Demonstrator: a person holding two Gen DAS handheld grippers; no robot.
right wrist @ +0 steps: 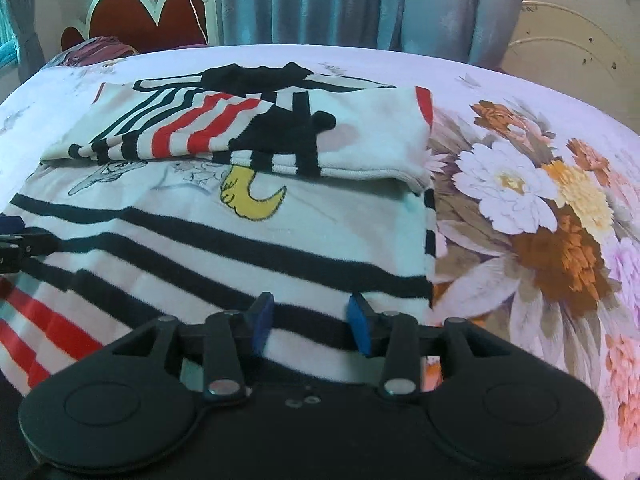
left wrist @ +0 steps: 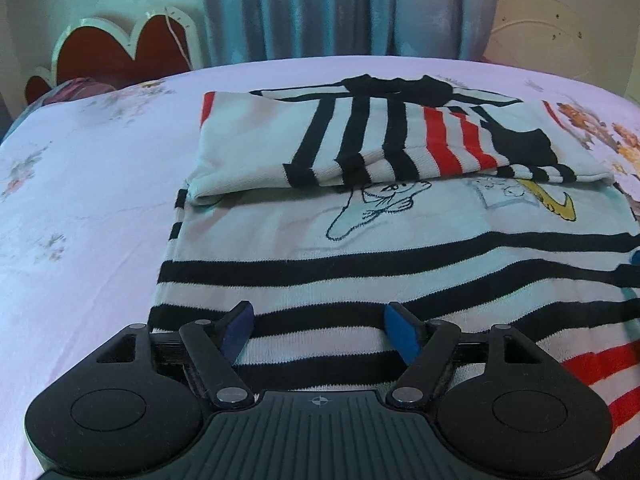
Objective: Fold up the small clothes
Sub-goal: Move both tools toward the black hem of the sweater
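Note:
A white knit sweater (left wrist: 360, 248) with black and red stripes and a cartoon drawing lies flat on the bed. Its top part (left wrist: 320, 140) is folded down over the body, sleeves laid across. My left gripper (left wrist: 320, 324) hovers open over the near striped hem toward the sweater's left side, nothing pinched between its blue pads. In the right wrist view the same sweater (right wrist: 240, 248) fills the middle. My right gripper (right wrist: 311, 320) stands open above the hem near the sweater's right edge, with cloth lying under its fingers. The left gripper (right wrist: 12, 236) shows at that view's left edge.
The bed sheet (left wrist: 80, 208) is pale pink, with a large flower print (right wrist: 520, 208) right of the sweater. A red headboard (left wrist: 116, 48) with white trim and a dark red bundle (left wrist: 80, 88) stand at the far left. Grey-blue curtains (left wrist: 340, 8) hang behind.

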